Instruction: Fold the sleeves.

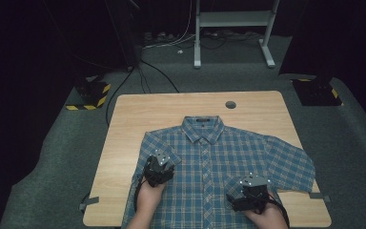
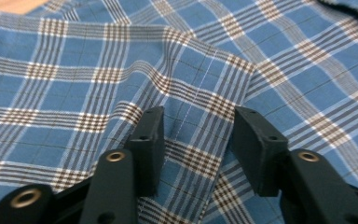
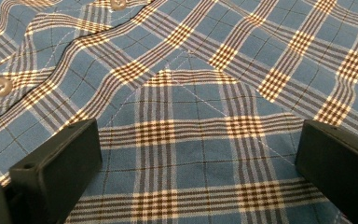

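One wooden bench (image 1: 138, 109) stands on a grey carpeted floor (image 1: 52, 157), its far corners rounded and one small dark round hole (image 1: 230, 104) near its far edge. One blue checked shirt (image 1: 219, 157) lies flat on it, face up, collar toward the far side and hem hanging over the near edge. The sleeve on the right of the high view reaches almost to the bench's right edge; the one on the left is folded in over the body. Bare wood stays open along the far edge, down the left side and at the near right corner.

Two tools are in hand, one per hand. The left tool (image 1: 158, 168) rests on the shirt near the folded-in sleeve. In the left gripper view its two black jaws stand partly apart, with a raised ridge of shirt cloth (image 2: 196, 121) and a stitched seam running between them; whether the pads press that cloth I cannot tell, and they look apart from it. The right tool (image 1: 248, 190) sits low on the shirt front, near the hem on the right half. In the right gripper view its jaws are spread wide over flat cloth, pinching nothing, with two white buttons (image 3: 0, 86) along the placket to the upper left.

Two strips of grey tape (image 1: 88, 202) mark the bench's near corners.
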Demonstrator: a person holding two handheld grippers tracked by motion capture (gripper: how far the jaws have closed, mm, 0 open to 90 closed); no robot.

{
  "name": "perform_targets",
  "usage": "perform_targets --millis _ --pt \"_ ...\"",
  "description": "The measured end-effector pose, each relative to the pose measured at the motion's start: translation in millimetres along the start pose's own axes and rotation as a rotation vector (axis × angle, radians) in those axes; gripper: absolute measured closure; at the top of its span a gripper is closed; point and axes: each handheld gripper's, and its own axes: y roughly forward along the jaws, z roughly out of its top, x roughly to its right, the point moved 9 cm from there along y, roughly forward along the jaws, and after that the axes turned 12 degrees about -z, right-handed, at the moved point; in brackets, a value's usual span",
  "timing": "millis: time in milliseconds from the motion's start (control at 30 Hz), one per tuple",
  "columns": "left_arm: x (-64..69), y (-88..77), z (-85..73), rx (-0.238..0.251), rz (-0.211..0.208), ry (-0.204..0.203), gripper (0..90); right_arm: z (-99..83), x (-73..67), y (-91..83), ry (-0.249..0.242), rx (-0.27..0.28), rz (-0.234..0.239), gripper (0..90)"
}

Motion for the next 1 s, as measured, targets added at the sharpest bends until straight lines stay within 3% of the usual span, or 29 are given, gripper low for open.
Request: perform_targets --millis 133,233,400,567,733,933,1000 --pt "-1.6 -0.7 0.0 0.009 -0.019 -0.012 74.6 0.0 0.0 0.0 -0.001 0.0 0.0 0.0" --pt "-4.3 -2.0 -0.5 0.024 -0.042 -0.048 83.8 0.0 0.0 0.0 0.0 0.0 0.0 0.0" --pt "-0.7 -14.8 10.6 0.095 -0.088 -0.087 84.9 0.0 0.0 0.0 0.0 0.0 0.0 0.0" --pt "8.8 -24.5 30.1 0.155 -0.13 -0.091 84.4 0.0 -0.1 0.0 0.0 0.0 0.0 0.0" --pt "10.7 -15.5 33.6 0.155 -0.144 -0.099 71.9 0.0 -0.1 0.0 0.001 -0.001 0.0 0.0" --pt "9.1 -11.4 27.5 0.16 -0.155 -0.084 45.3 0.0 0.0 0.0 0.0 0.0 0.0 0.0" --pt "8.7 -13.3 26.6 0.175 -0.178 -0.087 34.4 0.0 0.0 0.0 0.0 0.0 0.0 0.0"
